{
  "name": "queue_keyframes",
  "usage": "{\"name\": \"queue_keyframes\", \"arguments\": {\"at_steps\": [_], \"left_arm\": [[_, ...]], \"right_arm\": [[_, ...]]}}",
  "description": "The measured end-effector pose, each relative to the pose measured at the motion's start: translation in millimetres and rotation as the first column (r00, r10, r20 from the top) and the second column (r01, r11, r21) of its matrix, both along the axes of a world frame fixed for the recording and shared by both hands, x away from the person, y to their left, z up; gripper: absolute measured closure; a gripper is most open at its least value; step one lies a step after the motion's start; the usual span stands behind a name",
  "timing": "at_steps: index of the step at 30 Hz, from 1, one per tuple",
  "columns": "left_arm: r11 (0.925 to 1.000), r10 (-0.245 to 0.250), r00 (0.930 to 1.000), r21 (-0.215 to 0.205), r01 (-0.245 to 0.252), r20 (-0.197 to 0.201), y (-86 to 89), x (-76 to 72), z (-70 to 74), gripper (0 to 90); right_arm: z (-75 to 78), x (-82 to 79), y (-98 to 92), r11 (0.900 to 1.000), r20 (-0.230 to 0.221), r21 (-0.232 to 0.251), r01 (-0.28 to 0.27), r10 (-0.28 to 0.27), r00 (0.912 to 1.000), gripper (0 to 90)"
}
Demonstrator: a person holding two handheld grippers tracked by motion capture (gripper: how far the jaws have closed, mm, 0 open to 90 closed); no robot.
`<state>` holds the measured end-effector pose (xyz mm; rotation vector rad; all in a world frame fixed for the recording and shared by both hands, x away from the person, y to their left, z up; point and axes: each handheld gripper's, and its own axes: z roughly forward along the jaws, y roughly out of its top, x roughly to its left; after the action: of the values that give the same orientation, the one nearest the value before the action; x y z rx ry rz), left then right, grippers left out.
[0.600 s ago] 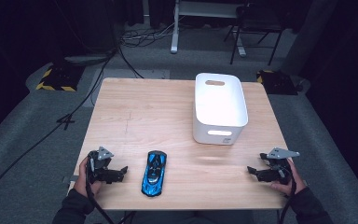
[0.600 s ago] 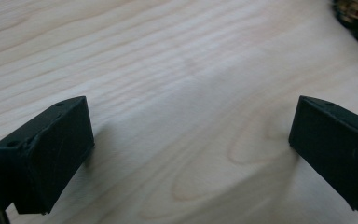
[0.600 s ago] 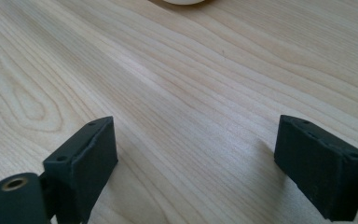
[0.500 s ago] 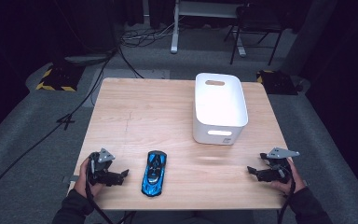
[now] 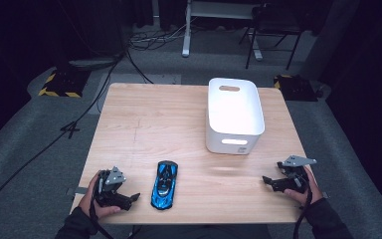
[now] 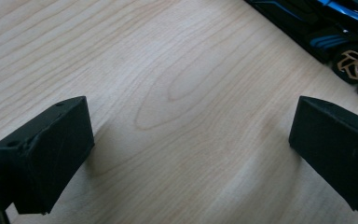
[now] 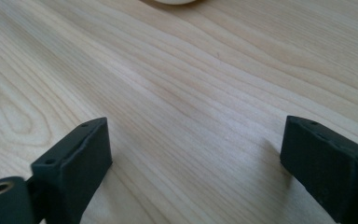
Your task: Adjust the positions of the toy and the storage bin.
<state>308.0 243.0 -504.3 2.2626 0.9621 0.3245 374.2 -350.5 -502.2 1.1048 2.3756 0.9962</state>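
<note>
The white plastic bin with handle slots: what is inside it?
The white plastic bin stands on the wooden table. In the high view its inside looks bare white, with nothing in it. The near wall covers a strip of the floor just behind it, so that part cannot be checked.

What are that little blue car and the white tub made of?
The toy car looks like glossy painted plastic or die-cast metal: its blue body shines. The white tub seems matte moulded plastic, with smooth rounded corners and cut-out handles. The table shows pale wood grain, possibly laminate.
</note>
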Motion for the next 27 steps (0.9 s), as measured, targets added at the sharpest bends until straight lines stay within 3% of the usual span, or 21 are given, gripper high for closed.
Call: {"name": "queue_keyframes", "arguments": {"at_steps": [3,5,6,8,10,13,15,18,24,27], "left_arm": [[0.9999,-0.015,0.9998,-0.006,0.015,-0.014,-3.6,-5.3,-0.2,0.1],[0.9994,-0.036,0.9994,0.0,0.036,0.001,-4.9,-6.9,0.0,0.1],[0.9993,-0.037,0.9993,-0.003,0.037,-0.001,-6.4,-8.2,-0.1,0.1],[0.9993,-0.038,0.9993,0.005,0.038,0.0,-7.0,-8.1,0.3,0.1],[0.9992,-0.039,0.9992,-0.003,0.039,-0.005,-10.3,-9.3,0.0,0.1],[0.999,-0.045,0.999,-0.005,0.045,-0.004,-12.3,-10.8,-0.1,0.2],[0.9986,-0.052,0.9986,-0.004,0.052,-0.002,-14.1,-12.6,-0.2,0.2],[0.9989,-0.046,0.9989,-0.005,0.046,-0.006,-15.8,-14.2,-0.1,0.2],[0.9995,-0.029,0.9995,-0.01,0.029,-0.007,-20.6,-14.3,-0.5,0.2],[0.9993,-0.036,0.9993,0.003,0.036,0.003,-20.9,-13.7,0.2,0.2]], "right_arm": [[2.2,1.4,-0.8,1.0,-0.015,-0.009,-0.015,0.015,0.9998,11.7],[2.1,2.7,-0.3,1.0,-0.012,-0.008,-0.025,0.025,0.9996,13.9],[3.7,5.0,1.3,0.999,0.01,0.028,-0.027,0.027,0.9996,20.3],[7.3,7.4,5.7,0.999,0.03,0.025,-0.034,0.034,0.999,18.9],[11.8,9.4,11.3,0.998,0.063,0.027,-0.053,0.051,0.9967,24.7],[17.8,12.8,17.7,0.997,0.086,0.038,-0.07,0.066,0.9941,23.4],[26.5,20.2,29.8,0.996,0.125,0.012,-0.086,0.084,0.9887,23.3],[30.4,24.2,36.0,0.996,0.138,0.015,-0.087,0.084,0.9868,23.3],[36.8,40.7,54.3,0.992,0.15,0.076,-0.1,0.088,0.9848,21.5],[38.0,42.7,59.4,0.991,0.157,0.074,-0.112,0.099,0.9826,19.6]]}}
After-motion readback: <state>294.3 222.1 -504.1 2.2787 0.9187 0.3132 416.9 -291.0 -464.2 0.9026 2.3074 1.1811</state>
